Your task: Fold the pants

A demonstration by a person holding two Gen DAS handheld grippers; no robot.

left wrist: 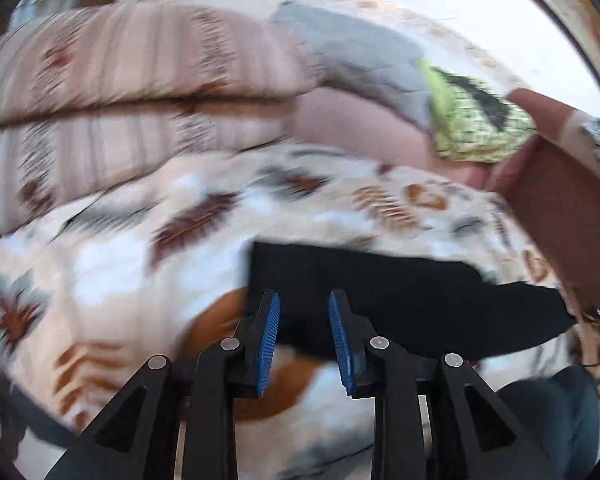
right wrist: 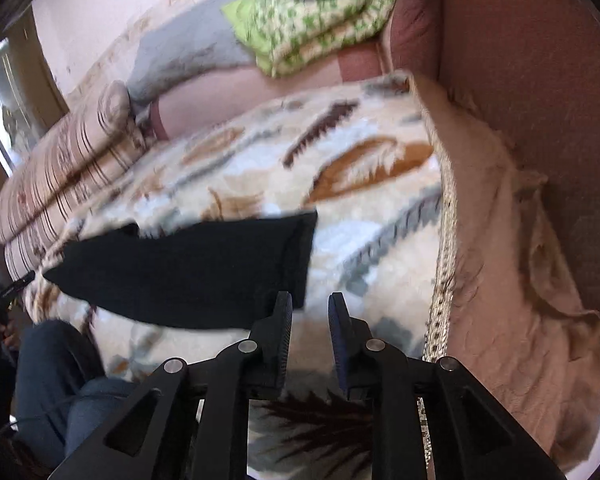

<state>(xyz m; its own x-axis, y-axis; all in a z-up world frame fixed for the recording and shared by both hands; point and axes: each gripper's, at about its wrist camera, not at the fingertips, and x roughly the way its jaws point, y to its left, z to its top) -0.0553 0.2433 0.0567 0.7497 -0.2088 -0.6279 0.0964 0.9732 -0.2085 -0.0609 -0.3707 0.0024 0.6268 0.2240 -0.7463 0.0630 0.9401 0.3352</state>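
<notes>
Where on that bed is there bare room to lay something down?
The patterned blanket lies bare between the black pants and its fringed edge, and beyond the pants toward the striped bedding. The far end is crowded with a grey cloth and green quilt.

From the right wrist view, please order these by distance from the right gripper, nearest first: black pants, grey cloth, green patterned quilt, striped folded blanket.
From the right gripper:
1. Black pants, just ahead, to the left.
2. Striped folded blanket, far left.
3. Grey cloth and green patterned quilt, both at the back, side by side; too close to call.
</notes>
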